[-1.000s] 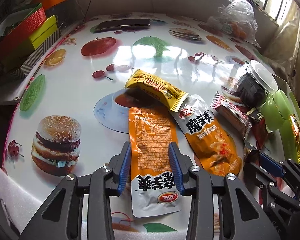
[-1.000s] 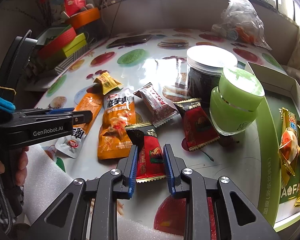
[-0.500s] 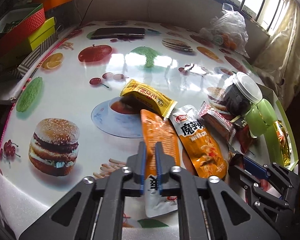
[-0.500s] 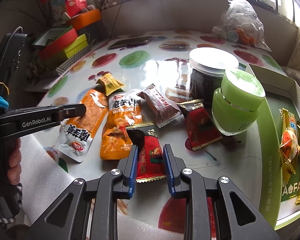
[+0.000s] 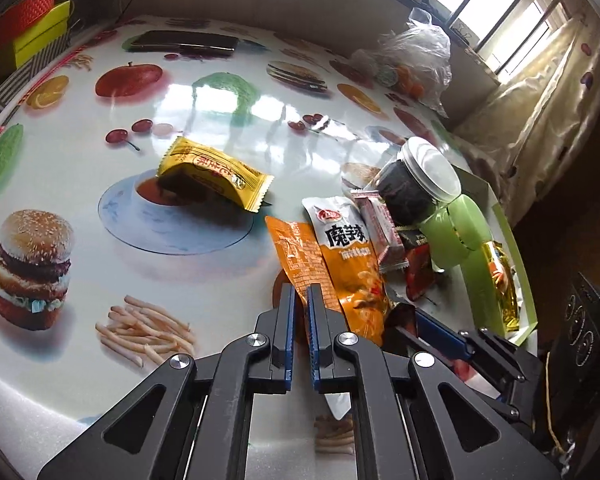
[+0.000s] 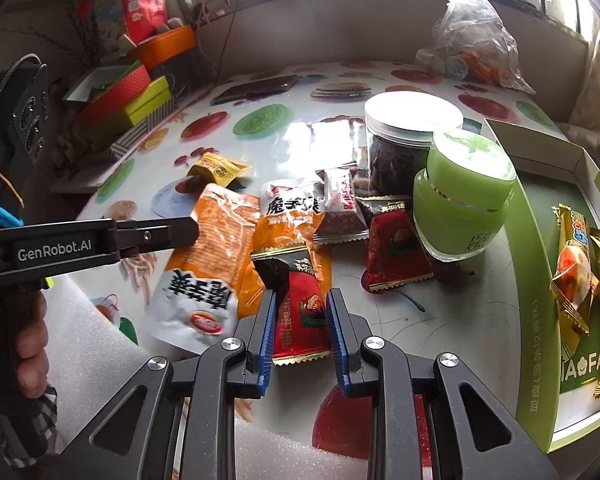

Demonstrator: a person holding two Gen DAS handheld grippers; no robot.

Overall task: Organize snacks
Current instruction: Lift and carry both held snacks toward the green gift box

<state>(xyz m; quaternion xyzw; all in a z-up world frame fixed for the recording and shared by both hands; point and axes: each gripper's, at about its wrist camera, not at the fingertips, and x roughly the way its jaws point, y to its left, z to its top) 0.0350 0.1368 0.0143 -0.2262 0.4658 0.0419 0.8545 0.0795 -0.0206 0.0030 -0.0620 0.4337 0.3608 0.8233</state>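
So there's this big surface [image 5: 80,152] printed with burgers, fries and fruit, and all the snacks are piled toward its right side. On the far right sits an open green box [image 6: 536,280] with a few gold-wrapped candies [image 6: 576,268] already in it. Just beside the box are a green jar [image 6: 460,196] and, behind it, a clear jar with a white lid [image 6: 412,120], pretty much touching each other.

The left gripper [image 5: 299,300] has its jaws pinched nearly together on the edge of an orange pouch [image 6: 216,236], which looks lifted and tilted off the surface, next to a second orange pouch [image 6: 292,212]. The right gripper [image 6: 302,304] has its jaws narrowed around a small red packet [image 6: 300,304], pads against its sides. A yellow packet [image 5: 212,172] lies alone, further out.
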